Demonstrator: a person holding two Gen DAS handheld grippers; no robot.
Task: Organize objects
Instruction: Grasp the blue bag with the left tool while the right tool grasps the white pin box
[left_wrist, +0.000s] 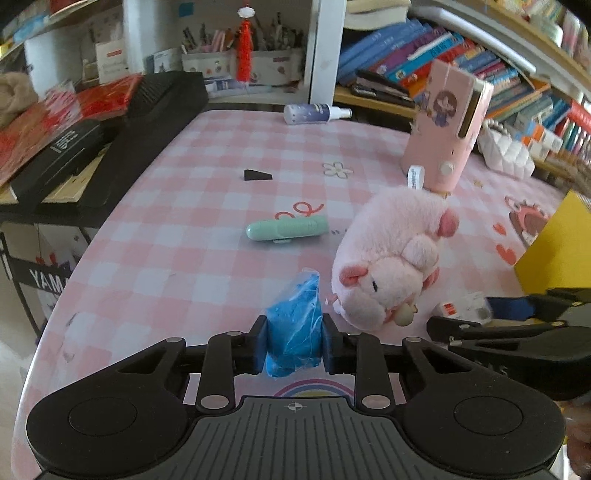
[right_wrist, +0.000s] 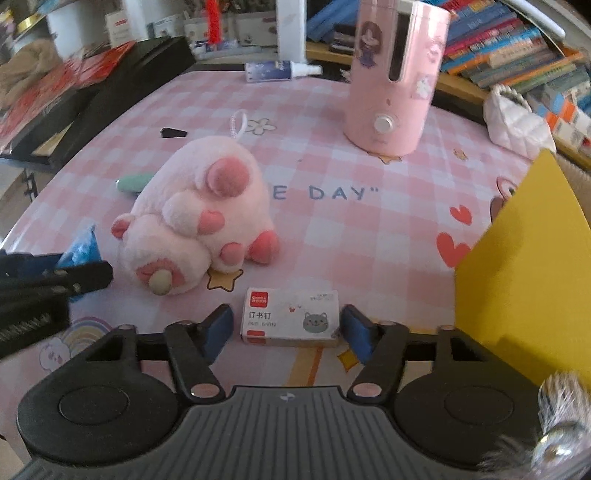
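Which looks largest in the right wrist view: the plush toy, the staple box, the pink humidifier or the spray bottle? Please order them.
1. Plush toy and pink humidifier: look alike; the toy lies nearer, so unsure.
2. Staple box, closest to the camera.
3. Spray bottle, farthest.

Crowded bookshelf, black keyboard, red tassel, pen holders

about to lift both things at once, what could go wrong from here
1. The left gripper squeezes a soft blue bag; the crinkly plastic may slip or tear as it rises.
2. The right gripper straddles the small staple box, but gaps still show beside both pads, so it could skid or twist when they shut.
3. The pink plush toy lies close between both grippers, and either lift might snag it.
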